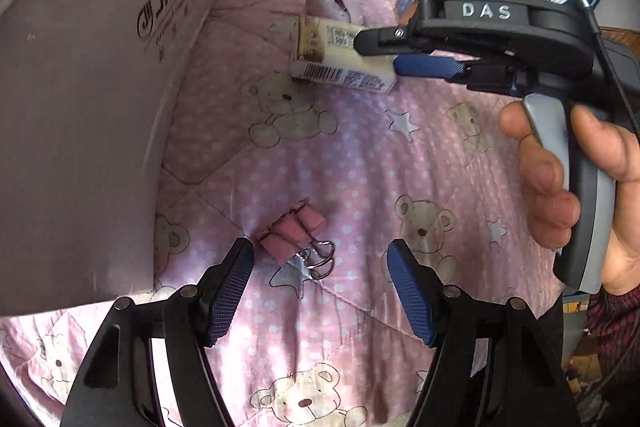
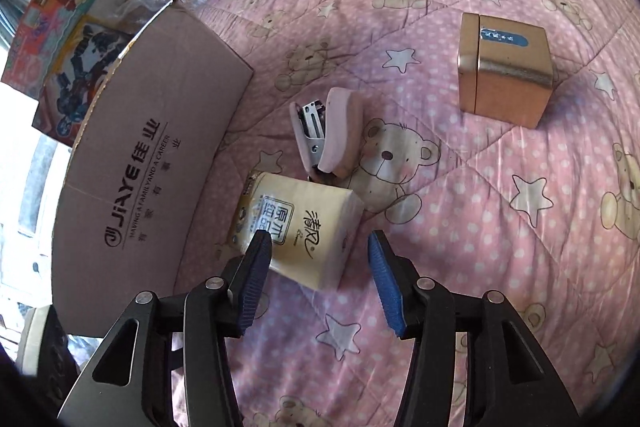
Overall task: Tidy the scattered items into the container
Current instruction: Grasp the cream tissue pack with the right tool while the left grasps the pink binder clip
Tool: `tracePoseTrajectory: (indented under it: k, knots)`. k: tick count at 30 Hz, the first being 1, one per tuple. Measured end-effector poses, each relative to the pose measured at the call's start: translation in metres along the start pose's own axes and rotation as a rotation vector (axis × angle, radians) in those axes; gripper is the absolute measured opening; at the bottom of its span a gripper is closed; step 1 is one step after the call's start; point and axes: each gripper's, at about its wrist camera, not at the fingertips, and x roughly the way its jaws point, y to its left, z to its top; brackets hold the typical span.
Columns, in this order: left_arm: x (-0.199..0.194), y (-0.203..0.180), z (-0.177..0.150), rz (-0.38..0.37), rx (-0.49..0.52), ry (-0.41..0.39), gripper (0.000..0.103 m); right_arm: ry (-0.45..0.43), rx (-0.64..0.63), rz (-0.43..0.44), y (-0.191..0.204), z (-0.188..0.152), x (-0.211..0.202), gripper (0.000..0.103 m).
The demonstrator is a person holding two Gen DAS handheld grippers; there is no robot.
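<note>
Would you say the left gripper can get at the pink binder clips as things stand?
Probably yes. The left gripper is open, and the pink binder clips lie on the quilt just ahead of its fingertips with nothing over them. The cardboard box stands to the left, clear of the path.

One cardboard box [image 2: 160, 147] stands to the left of both grippers; one tissue pack [image 2: 304, 223] lies just ahead of the right gripper [image 2: 318, 267], partly between its spread fingers; one pink stapler [image 2: 332, 135] sits just beyond that pack; one gold tin [image 2: 506, 67] rests farther ahead and to the right; pink binder clips [image 1: 292, 231] lie in one cluster just ahead of the left gripper [image 1: 320, 291], at least two, the exact count unclear; two grippers in all, each with two blue-padded fingers.
</note>
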Motion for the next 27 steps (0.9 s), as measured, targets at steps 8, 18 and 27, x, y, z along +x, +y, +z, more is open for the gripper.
tracePoseTrajectory:
  k: [8,18,27]
  knots:
    - [-0.005,-0.003,-0.011,0.037,0.071,-0.076,0.035,-0.05,-0.044,0.067,0.002,-0.001,0.004,0.035]
    - [-0.004,-0.016,-0.01,0.023,0.095,-0.075,0.026,-0.104,0.013,0.105,-0.008,-0.008,-0.02,0.025]
    - [-0.001,-0.028,-0.001,0.073,0.097,-0.102,0.035,-0.113,0.08,0.137,-0.021,-0.02,-0.032,0.023]
